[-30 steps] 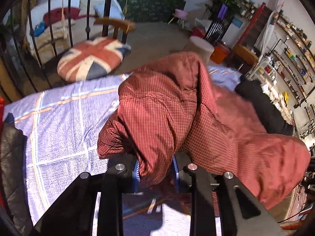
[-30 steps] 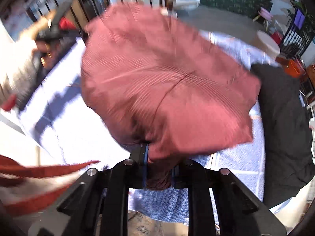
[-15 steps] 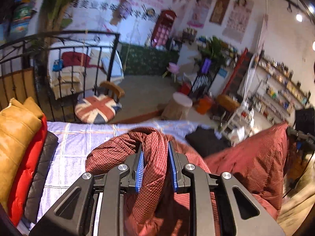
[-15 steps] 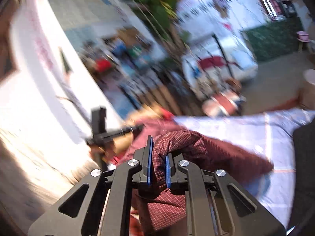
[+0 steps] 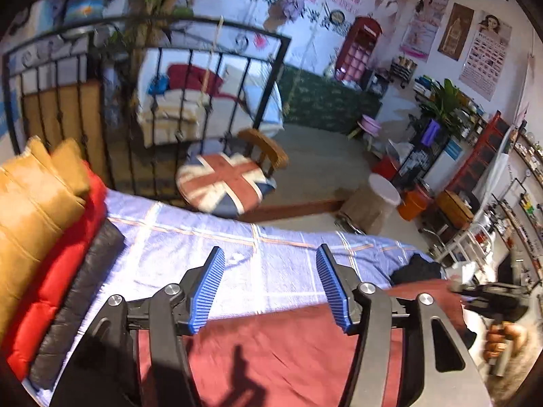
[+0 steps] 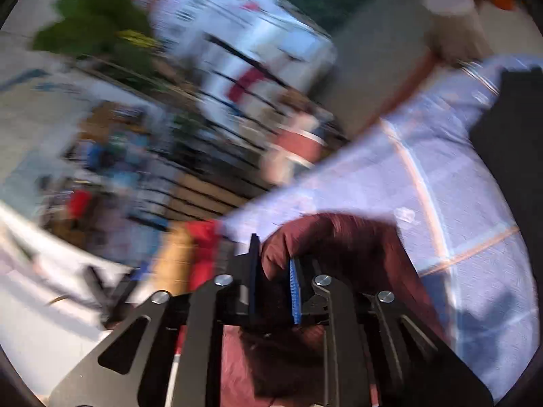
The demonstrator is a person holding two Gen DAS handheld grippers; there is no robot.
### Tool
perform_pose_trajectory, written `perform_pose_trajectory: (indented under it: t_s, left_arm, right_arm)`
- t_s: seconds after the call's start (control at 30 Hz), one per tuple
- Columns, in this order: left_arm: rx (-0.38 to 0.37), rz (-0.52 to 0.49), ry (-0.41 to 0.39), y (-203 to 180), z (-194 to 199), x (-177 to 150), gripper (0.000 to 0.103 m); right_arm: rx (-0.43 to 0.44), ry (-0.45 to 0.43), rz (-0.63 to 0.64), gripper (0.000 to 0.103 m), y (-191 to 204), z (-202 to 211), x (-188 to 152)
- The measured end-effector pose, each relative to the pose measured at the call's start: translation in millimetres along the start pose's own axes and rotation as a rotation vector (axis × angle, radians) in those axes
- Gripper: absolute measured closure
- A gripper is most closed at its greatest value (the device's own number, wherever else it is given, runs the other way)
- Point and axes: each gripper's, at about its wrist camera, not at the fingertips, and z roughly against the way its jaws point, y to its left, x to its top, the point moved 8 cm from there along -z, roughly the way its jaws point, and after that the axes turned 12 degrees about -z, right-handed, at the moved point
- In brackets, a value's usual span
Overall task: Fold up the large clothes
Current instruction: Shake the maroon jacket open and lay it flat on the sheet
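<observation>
The dark red checked garment [image 5: 271,349] lay spread on the bed [image 5: 271,271], below the left gripper [image 5: 271,291].

The left fingers [image 5: 207,291] had just been opening and stood wide apart with nothing between them; the cloth lay flat under them. At the right gripper [image 6: 273,288] a fold of the garment sat between the fingers [image 6: 294,291], which had just been opening a little, and the blurred picture did not show if the pads pressed it. Orange [image 5: 30,210], red [image 5: 51,288] and black [image 5: 81,291] cushions lay along the bed's left side. A dark cloth [image 5: 415,268] lay at the far end. A flag-pattern cushion [image 5: 224,183] was on a chair behind.
</observation>
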Motion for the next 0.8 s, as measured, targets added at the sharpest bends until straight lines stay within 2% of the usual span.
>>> perform_pose_trajectory:
  t_s: [0.03, 0.07, 0.1, 0.13, 0.17, 0.23, 0.33, 0.43, 0.57, 0.7, 0.8]
  left_arm:
    - [0.030, -0.017, 0.029, 5, -10, -6, 0.035]
    - [0.057, -0.042, 0.056, 9, -18, -13, 0.032]
    - [0.054, -0.060, 0.077, 14, -24, -21, 0.029]
    - [0.047, -0.074, 0.107, 17, -28, -33, 0.027]
    - [0.055, -0.083, 0.129, 22, -32, -42, 0.025]
    - [0.074, -0.089, 0.187, 30, -34, -70, 0.025]
    - [0.040, -0.063, 0.272, 31, -36, -113, 0.025]
    - [-0.023, -0.054, 0.345, 11, -46, -159, 0.025]
    - [-0.016, -0.074, 0.407, -21, -59, -204, 0.025]
    - [0.094, -0.139, 0.456, -32, -63, -229, 0.025]
    - [0.200, -0.128, 0.457, -9, -53, -236, 0.025]
  right_arm:
    - [-0.088, -0.025, -0.033, 0.079, -23, -17, 6]
    - [-0.129, -0.048, -0.058, 0.068, -38, -26, 9]
    - [-0.177, -0.063, -0.093, 0.059, -53, -34, 11]
    - [-0.188, -0.065, -0.134, 0.039, -62, -38, 11]
    - [-0.166, -0.068, -0.181, 0.036, -70, -41, 8]
    - [-0.175, -0.054, -0.182, 0.036, -76, -38, -3]
    - [-0.217, 0.011, -0.131, 0.035, -83, -48, -26]
    - [-0.250, 0.091, -0.088, 0.035, -94, -56, -55]
    - [-0.275, 0.242, -0.019, 0.035, -97, -94, -115]
    - [-0.306, 0.392, 0.057, 0.035, -92, -137, -181]
    - [-0.304, 0.407, 0.063, 0.037, -91, -164, -196]
